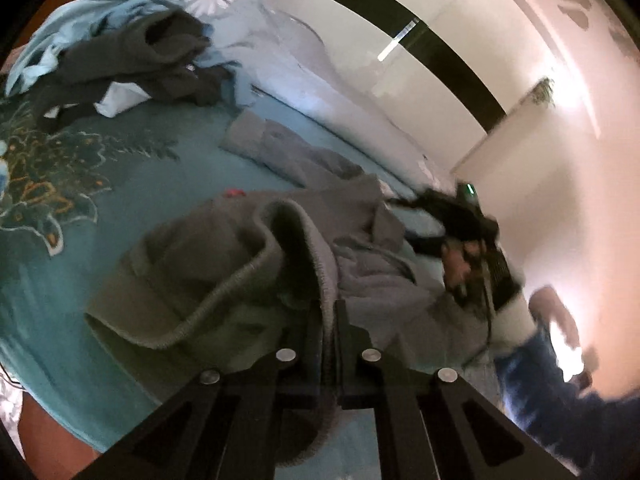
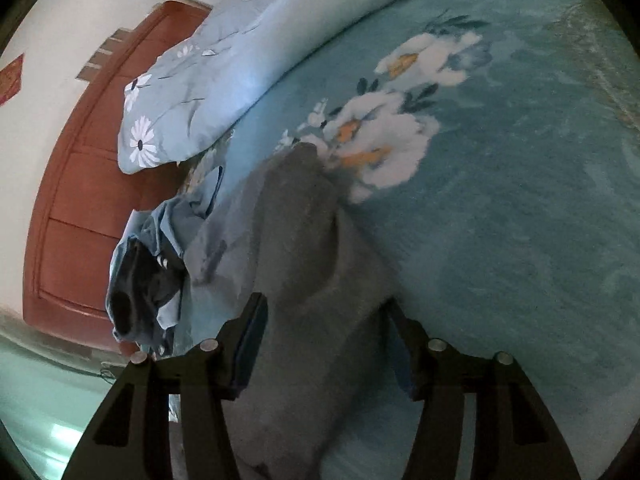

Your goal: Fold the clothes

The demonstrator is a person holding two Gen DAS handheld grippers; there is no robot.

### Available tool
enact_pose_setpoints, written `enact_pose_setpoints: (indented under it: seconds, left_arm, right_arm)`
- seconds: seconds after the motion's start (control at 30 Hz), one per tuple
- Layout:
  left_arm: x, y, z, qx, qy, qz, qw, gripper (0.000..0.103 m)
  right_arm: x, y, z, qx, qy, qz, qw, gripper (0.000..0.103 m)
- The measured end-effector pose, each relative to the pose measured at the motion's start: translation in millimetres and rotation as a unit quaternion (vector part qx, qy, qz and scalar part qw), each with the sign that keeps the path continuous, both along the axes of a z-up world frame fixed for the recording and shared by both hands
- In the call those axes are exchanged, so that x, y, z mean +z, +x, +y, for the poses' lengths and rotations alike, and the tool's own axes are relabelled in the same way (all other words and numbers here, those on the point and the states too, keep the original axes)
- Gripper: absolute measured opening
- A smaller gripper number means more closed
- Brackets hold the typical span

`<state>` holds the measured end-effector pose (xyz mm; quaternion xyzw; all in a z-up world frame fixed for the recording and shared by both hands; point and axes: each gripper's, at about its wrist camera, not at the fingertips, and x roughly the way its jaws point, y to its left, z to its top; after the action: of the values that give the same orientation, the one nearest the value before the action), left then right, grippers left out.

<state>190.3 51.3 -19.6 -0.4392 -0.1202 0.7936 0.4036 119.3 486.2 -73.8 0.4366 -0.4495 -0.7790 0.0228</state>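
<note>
A grey sweatshirt [image 1: 248, 248] lies crumpled on the teal floral bedspread [image 1: 80, 248]. My left gripper [image 1: 329, 312] is shut on the ribbed hem of the grey sweatshirt and lifts a fold of it. My right gripper [image 2: 326, 312] is open, its fingers on either side of a grey part of the sweatshirt [image 2: 304, 248] without pinching it. The right gripper also shows in the left wrist view [image 1: 452, 216], blurred, at the sweatshirt's far edge.
A pile of dark and light-blue clothes [image 1: 132, 60] lies at the far end of the bed. A blue daisy pillow [image 2: 200, 92] rests against the white wall. A red-brown door [image 2: 80, 200] stands beyond the bed. The person's jeans [image 1: 560, 400] are at the right.
</note>
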Motion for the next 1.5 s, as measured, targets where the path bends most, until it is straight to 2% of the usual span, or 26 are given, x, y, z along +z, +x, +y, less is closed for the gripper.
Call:
enact_pose_setpoints:
  seconds: [0.07,0.1,0.13,0.17,0.2,0.23,0.27,0.3,0.33,0.37,0.4,0.47,0.57,0.7,0.73,0.8,0.87,0.9,0.97,1.07,1.23,1.33,1.4,1.5]
  left_arm:
    - [3,5,5,-0.011,-0.019,0.011,0.9997,0.004]
    - [4,7,7,-0.011,-0.027,0.014,0.9995,0.005]
    - [7,7,7,-0.010,-0.028,0.016,0.9994,0.005]
    - [10,6,6,-0.008,-0.024,0.016,0.9996,0.006]
    - [17,5,3,-0.003,-0.018,0.020,0.9996,0.008]
    - [24,6,-2,0.003,-0.010,0.027,0.9996,0.017]
    - [32,6,-7,0.008,-0.002,0.035,0.9994,0.033]
    - [38,6,-12,0.019,0.000,0.045,0.9988,0.044]
    - [44,5,-17,0.031,0.000,0.056,0.9980,0.063]
    - [49,2,-23,0.059,-0.015,0.074,0.9954,0.072]
    - [48,-3,-26,0.087,-0.044,0.087,0.9915,0.072]
    - [38,-18,-27,0.141,-0.120,0.093,0.9783,0.072]
    - [5,-41,-20,0.167,-0.193,0.055,0.9654,0.072]
    - [-31,-53,-20,0.169,-0.189,-0.018,0.9671,0.070]
    - [-32,-52,-21,0.171,-0.186,-0.018,0.9673,0.070]
    - [-31,-50,-19,0.172,-0.187,-0.010,0.9670,0.061]
    - [-30,-49,-18,0.171,-0.187,-0.006,0.9673,0.040]
    - [-30,-50,-18,0.169,-0.183,-0.007,0.9683,0.035]
    - [-31,-52,-18,0.166,-0.176,-0.008,0.9703,0.019]
    - [-24,-52,-5,0.151,-0.187,0.009,0.9707,0.014]
    - [3,-73,31,0.116,-0.198,0.052,0.9720,0.013]
    - [28,-91,69,0.087,-0.206,0.092,0.9703,0.013]
    - [45,-104,100,0.069,-0.213,0.127,0.9663,0.013]
    - [68,-121,144,0.045,-0.206,0.161,0.9641,0.013]
  right_arm:
    - [2,-6,-4,0.001,-0.014,0.004,1.000,0.037]
    - [3,-9,-5,0.001,-0.013,0.003,1.000,0.031]
    - [4,-13,-7,0.001,-0.006,0.000,1.000,0.018]
    - [6,-16,-8,0.002,0.002,-0.001,1.000,0.011]
    - [10,-18,-9,0.002,0.009,-0.001,1.000,0.011]
    - [14,-20,-9,0.001,0.014,0.001,1.000,0.009]
    - [19,-20,-7,-0.001,0.017,0.007,1.000,0.009]
    - [26,-20,-4,-0.004,0.019,0.017,1.000,0.008]
    - [33,-20,-2,-0.006,0.022,0.027,0.999,0.008]
    - [40,-20,1,-0.008,0.025,0.034,0.999,0.007]
    - [45,-20,3,-0.009,0.028,0.039,0.999,0.007]
    - [57,-20,8,-0.012,0.032,0.049,0.998,0.007]
    - [70,-18,15,-0.014,0.033,0.063,0.997,0.007]
    - [79,-15,16,-0.006,0.041,0.074,0.996,0.007]
    - [80,-14,17,-0.005,0.042,0.075,0.996,0.007]
    - [78,-14,18,-0.003,0.040,0.077,0.996,0.007]
    - [77,-13,20,-0.002,0.038,0.078,0.996,0.007]
    - [76,-13,21,-0.001,0.037,0.079,0.996,0.007]
    - [75,-12,24,-0.004,0.034,0.080,0.996,0.007]
    - [74,-9,30,-0.009,0.030,0.083,0.996,0.007]
    - [91,16,71,-0.054,0.041,0.102,0.993,0.007]
    - [103,32,98,-0.082,0.050,0.114,0.989,0.007]
    - [111,43,116,-0.102,0.056,0.122,0.986,0.007]
    - [128,68,150,-0.139,0.068,0.138,0.978,0.007]
